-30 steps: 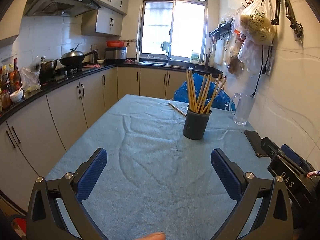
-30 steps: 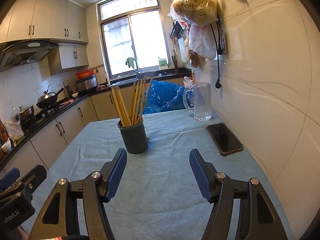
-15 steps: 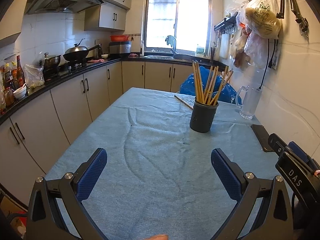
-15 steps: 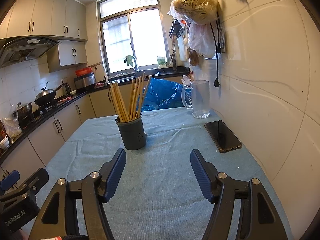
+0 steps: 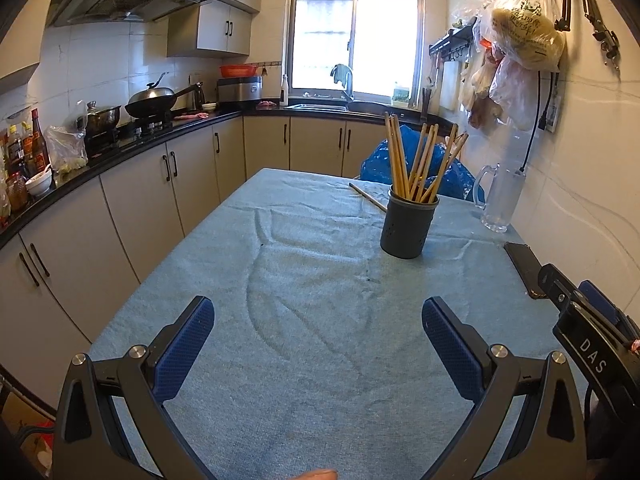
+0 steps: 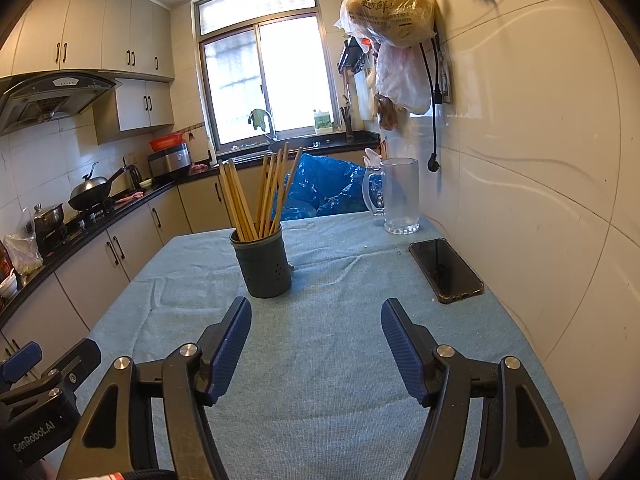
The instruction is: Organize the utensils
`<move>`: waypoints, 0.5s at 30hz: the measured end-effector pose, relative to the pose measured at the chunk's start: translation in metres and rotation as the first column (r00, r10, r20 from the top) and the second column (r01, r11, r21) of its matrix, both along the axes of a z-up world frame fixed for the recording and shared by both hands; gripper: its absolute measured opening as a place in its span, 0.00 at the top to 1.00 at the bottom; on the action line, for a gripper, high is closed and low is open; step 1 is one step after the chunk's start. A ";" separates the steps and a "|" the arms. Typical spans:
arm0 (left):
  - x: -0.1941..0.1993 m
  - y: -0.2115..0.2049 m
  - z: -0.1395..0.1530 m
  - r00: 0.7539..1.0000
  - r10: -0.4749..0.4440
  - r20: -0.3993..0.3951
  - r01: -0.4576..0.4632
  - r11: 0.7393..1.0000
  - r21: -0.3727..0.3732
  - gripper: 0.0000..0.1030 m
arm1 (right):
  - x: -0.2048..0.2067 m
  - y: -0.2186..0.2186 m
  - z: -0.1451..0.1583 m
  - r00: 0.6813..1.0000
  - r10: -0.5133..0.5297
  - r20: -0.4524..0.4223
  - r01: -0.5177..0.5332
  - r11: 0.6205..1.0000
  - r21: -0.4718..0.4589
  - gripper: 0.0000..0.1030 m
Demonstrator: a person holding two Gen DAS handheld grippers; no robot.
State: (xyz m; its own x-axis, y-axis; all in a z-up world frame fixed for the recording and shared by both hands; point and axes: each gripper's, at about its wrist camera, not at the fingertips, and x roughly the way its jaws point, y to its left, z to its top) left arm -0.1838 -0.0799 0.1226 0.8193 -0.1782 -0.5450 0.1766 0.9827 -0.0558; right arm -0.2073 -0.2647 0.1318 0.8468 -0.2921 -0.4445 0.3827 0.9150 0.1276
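Note:
A dark grey utensil holder point(image 5: 408, 224) stands on the blue-clothed table point(image 5: 312, 320), with several wooden chopsticks point(image 5: 416, 164) upright in it. It also shows in the right wrist view point(image 6: 262, 264), chopsticks point(image 6: 256, 196) fanned out. One loose chopstick point(image 5: 367, 197) lies on the cloth behind the holder. My left gripper point(image 5: 318, 324) is open and empty, low over the near table. My right gripper point(image 6: 316, 326) is open and empty, a short way in front of the holder.
A glass mug point(image 6: 400, 196) stands by the right wall, a black phone point(image 6: 446, 270) lies near it. A blue plastic bag point(image 6: 320, 188) sits behind the table. Counters with a wok point(image 5: 154, 100) run along the left. Bags point(image 6: 390, 4) hang on the wall.
Both grippers have drawn back and tilted up slightly, so the holder sits a little farther and higher in view. Both stay open and empty.

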 end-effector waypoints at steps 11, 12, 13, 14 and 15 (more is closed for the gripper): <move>0.004 0.000 -0.005 1.000 0.013 -0.008 -0.013 1.000 0.022 0.00 | 0.003 0.005 -0.003 1.000 -0.001 -0.010 0.001 1.000 -0.014 0.30; 0.004 0.000 -0.006 1.000 0.014 -0.007 -0.014 1.000 0.024 0.00 | 0.004 0.007 -0.004 1.000 0.000 -0.010 0.000 1.000 -0.020 0.30; 0.004 0.001 -0.006 1.000 0.015 -0.007 -0.015 1.000 0.024 0.00 | 0.004 0.008 -0.004 1.000 0.001 -0.010 -0.001 1.000 -0.026 0.30; 0.005 0.001 -0.006 1.000 0.015 -0.009 -0.015 1.000 0.025 0.00 | 0.005 0.010 -0.004 1.000 0.003 -0.009 -0.003 0.999 -0.036 0.30; 0.006 0.002 -0.007 1.000 0.015 -0.011 -0.015 1.000 0.026 0.00 | 0.005 0.011 -0.004 1.000 0.005 -0.008 -0.006 0.999 -0.042 0.30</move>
